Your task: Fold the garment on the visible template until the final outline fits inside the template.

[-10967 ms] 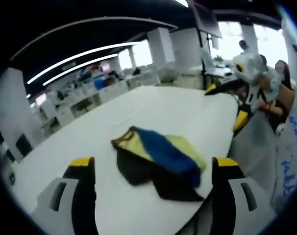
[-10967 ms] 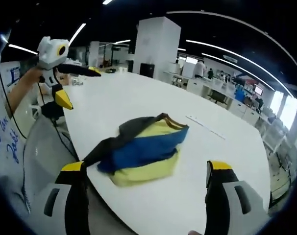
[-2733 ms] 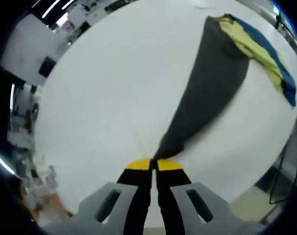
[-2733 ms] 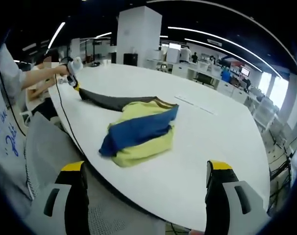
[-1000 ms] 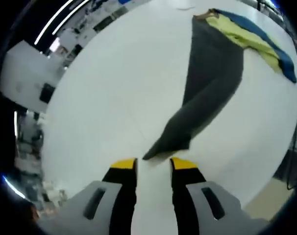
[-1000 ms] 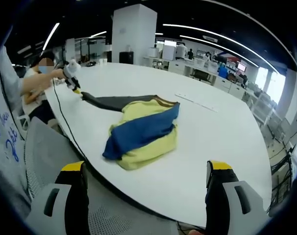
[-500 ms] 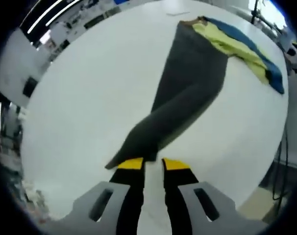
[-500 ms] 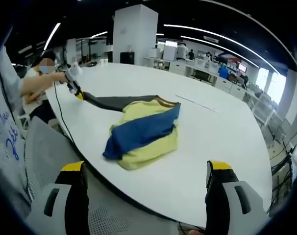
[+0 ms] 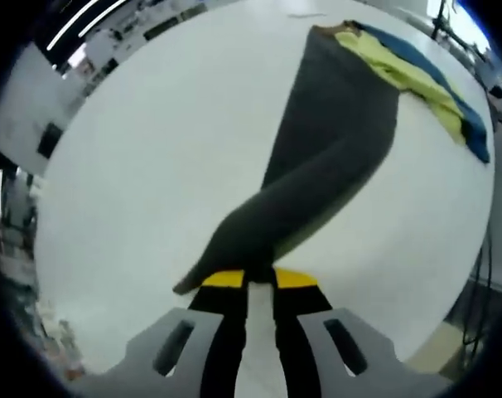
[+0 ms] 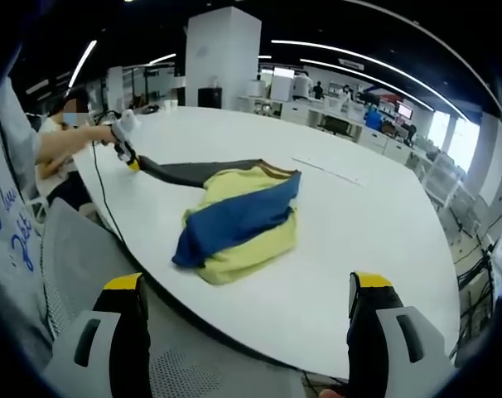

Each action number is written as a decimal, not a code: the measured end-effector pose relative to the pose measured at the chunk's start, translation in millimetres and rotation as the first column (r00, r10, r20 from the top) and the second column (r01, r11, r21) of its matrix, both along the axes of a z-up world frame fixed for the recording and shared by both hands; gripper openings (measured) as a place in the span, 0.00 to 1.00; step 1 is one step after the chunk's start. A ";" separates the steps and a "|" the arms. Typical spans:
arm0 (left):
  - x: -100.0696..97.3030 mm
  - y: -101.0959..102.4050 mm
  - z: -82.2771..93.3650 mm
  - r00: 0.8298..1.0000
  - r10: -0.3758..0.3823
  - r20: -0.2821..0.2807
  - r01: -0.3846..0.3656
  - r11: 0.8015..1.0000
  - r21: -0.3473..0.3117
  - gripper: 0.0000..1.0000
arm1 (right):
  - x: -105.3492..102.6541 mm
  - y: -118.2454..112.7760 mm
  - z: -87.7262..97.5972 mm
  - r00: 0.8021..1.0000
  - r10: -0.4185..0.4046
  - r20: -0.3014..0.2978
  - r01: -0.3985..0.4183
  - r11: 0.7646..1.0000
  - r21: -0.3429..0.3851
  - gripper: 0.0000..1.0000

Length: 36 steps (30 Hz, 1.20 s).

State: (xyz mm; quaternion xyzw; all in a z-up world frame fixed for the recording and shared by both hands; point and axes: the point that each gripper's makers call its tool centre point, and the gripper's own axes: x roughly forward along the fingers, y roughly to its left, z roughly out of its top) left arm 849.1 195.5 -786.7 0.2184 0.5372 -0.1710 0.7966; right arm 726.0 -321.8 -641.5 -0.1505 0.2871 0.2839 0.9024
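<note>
Left gripper view: left gripper (image 9: pixel 248 279) — fingers nearly closed, pinching the tip of the garment's (image 9: pixel 334 149) dark sleeve on the white table (image 9: pixel 152 149).
Right gripper view: right gripper (image 10: pixel 247 290) — fingers spread wide, grasping nothing; yellow-blue garment (image 10: pixel 238 220) bunched near table (image 10: pixel 359 224) edge.

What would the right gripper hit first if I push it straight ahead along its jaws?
Probably the near edge of the white table, then the bunched yellow and blue part of the garment lying on it. The right gripper hangs open, short of the table; depth is hard to judge.
</note>
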 end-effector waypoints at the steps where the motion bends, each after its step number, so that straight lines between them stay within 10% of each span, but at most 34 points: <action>1: -0.4 -0.9 0.7 1.000 -0.002 -0.001 0.002 1.000 0.002 0.03 | -0.3 -0.6 -1.0 1.000 -0.001 -0.002 0.000 1.000 -0.002 1.00; 36: -86.1 0.6 23.7 0.993 0.001 -0.114 0.001 1.000 0.017 0.00 | 8.5 9.4 4.0 0.996 0.082 0.019 -0.082 0.997 0.008 1.00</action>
